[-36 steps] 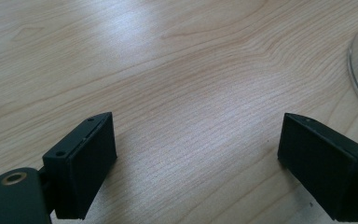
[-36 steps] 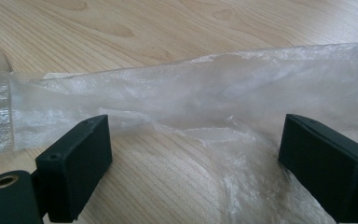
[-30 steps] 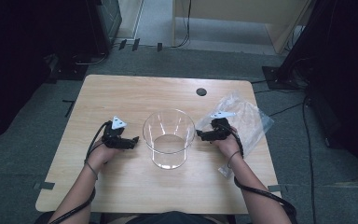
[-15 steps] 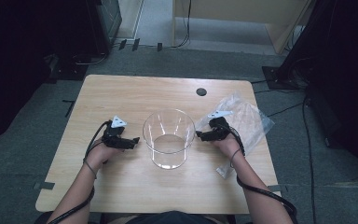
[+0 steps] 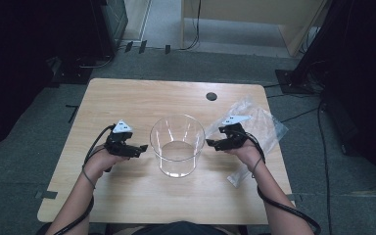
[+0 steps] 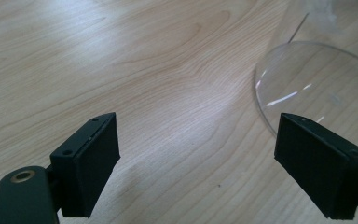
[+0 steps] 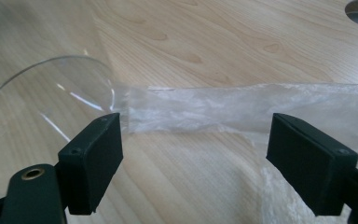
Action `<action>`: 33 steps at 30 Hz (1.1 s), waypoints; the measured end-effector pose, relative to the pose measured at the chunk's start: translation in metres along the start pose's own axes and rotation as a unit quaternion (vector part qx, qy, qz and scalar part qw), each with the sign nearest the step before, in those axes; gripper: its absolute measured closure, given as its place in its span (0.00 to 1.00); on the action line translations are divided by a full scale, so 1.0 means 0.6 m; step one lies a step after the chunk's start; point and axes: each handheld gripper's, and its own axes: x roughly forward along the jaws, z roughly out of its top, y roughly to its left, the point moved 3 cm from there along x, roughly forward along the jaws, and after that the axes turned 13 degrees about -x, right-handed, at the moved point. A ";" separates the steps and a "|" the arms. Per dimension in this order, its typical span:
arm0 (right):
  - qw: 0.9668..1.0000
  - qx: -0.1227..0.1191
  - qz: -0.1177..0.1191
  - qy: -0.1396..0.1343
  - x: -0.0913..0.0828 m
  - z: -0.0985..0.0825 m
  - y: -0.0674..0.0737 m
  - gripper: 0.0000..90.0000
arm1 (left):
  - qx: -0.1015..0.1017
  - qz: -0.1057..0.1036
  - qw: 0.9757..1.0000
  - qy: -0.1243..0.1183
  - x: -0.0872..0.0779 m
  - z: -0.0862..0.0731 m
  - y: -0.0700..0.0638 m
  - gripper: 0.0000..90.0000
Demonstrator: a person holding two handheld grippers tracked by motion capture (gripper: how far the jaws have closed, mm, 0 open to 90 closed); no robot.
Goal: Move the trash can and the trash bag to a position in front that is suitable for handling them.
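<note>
While both gape, the clear container (image 5: pixel 177 145) sits between left tool (image 5: pixel 142 148) and right tool (image 5: pixel 211 145).

Table: we see a light wooden table (image 5: pixel 137 103) with rounded corners, and a round dark grommet hole (image 5: pixel 211 96) near its far edge.
Floor: we stand on grey carpet (image 5: pixel 24 176); a paler strip of floor (image 5: pixel 161 22) runs off at the far side.
Furniture: we make out a dark cabinet (image 5: pixel 111 22) at far left and pale wooden furniture (image 5: pixel 254 19) at far right.
Cables: we note black leads (image 5: pixel 196 34) trailing over the far floor.
Light: even on the tabletop, while both sides fall into darkness.
</note>
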 end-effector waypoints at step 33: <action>0.993 -0.089 0.071 -0.025 -0.011 0.026 0.075 0.26 | -0.035 -0.080 0.995 -0.057 -0.032 0.028 -0.017 0.35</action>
